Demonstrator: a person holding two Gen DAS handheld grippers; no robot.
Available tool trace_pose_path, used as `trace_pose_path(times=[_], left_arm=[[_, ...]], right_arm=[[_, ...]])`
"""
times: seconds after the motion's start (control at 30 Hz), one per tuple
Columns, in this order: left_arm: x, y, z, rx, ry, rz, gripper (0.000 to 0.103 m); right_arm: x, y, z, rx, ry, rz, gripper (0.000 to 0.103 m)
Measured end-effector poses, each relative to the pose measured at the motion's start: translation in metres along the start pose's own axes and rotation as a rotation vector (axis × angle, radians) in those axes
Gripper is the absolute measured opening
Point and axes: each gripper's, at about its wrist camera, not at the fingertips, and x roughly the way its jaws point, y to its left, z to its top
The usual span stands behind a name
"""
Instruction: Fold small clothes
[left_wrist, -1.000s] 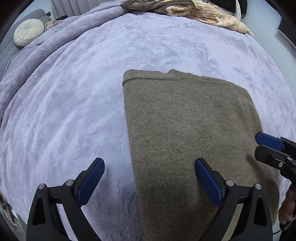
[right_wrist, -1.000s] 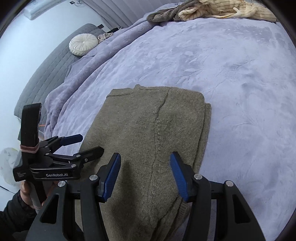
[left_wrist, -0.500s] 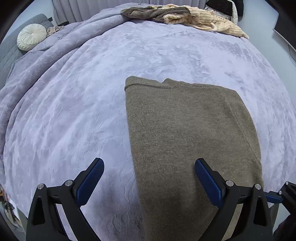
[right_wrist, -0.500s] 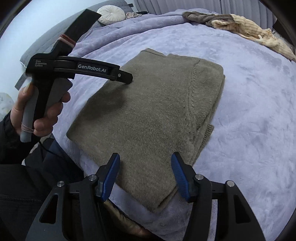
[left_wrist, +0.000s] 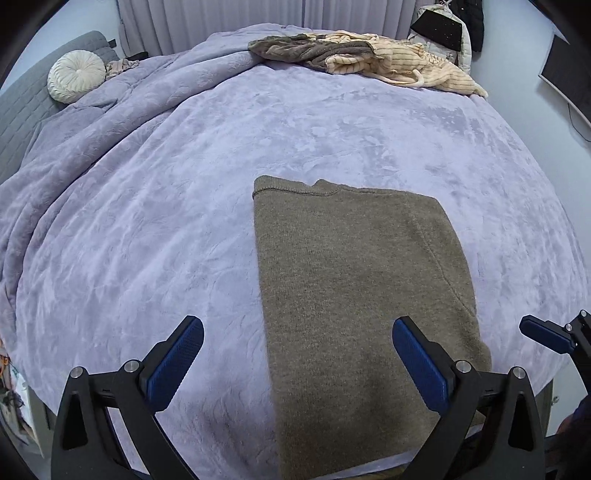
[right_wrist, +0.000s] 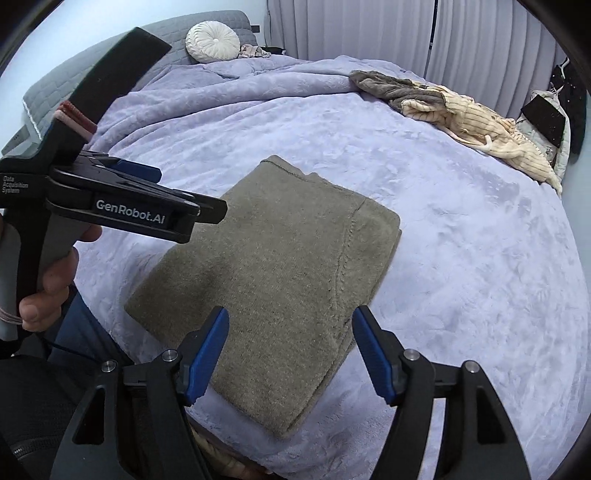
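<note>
Your left claw (left_wrist: 297, 360) hangs wide open and empty; the right claw (right_wrist: 290, 350) is opening, gripping nothing. The sweater (right_wrist: 273, 280) lies folded on the bed (right_wrist: 461, 258); lift clear, then fetch the pile (right_wrist: 443, 107) at 1 o'clock.

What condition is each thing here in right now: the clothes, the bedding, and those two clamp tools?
Olive-brown knitted sweater: folded into a flat rectangle, lying on the bed, nothing gripping it.
Cream ribbed garment: crumpled, unfolded, at the far edge.
Grey-brown fuzzy garment: crumpled, unfolded, beside the cream one.
Lilac plush blanket: spread over the bed, bunched near the round white cushion.
Left gripper: open, empty.
Right gripper: jaws opening, empty.
</note>
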Motion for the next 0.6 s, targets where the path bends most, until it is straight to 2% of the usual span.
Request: trace_pose_path(times=[0.1,0.17,0.23,0.27,0.33,0.4,0.6], left_arm=[[0.001,0.001,-0.006,-0.038,0.003,0.026,0.102],[-0.005,0.003,-0.014,-0.067,-0.043,0.050,0.102],[-0.009,0.003,-0.020,-0.091,-0.082,0.156,0.102],[-0.009,0.004,-0.020,-0.093,-0.083,0.164,0.102],[-0.007,0.006,-0.020,-0.090,-0.065,0.136,0.102],[-0.005,0.008,-0.020,-0.102,-0.051,0.175,0.102],[-0.010,0.005,-0.023,-0.079,-0.071,0.140,0.102]], right_arm=[[0.001,0.001,0.003,0.003,0.014,-0.003,0.073],[0.003,0.000,0.003,0.008,0.021,-0.005,0.073],[0.004,-0.001,0.002,0.009,0.029,-0.011,0.073],[0.005,-0.001,0.001,0.009,0.033,-0.016,0.073],[0.006,-0.002,0.002,0.012,0.036,-0.016,0.073],[0.007,-0.002,0.002,0.012,0.041,-0.021,0.073],[0.010,0.000,0.005,0.003,0.052,-0.025,0.073]])
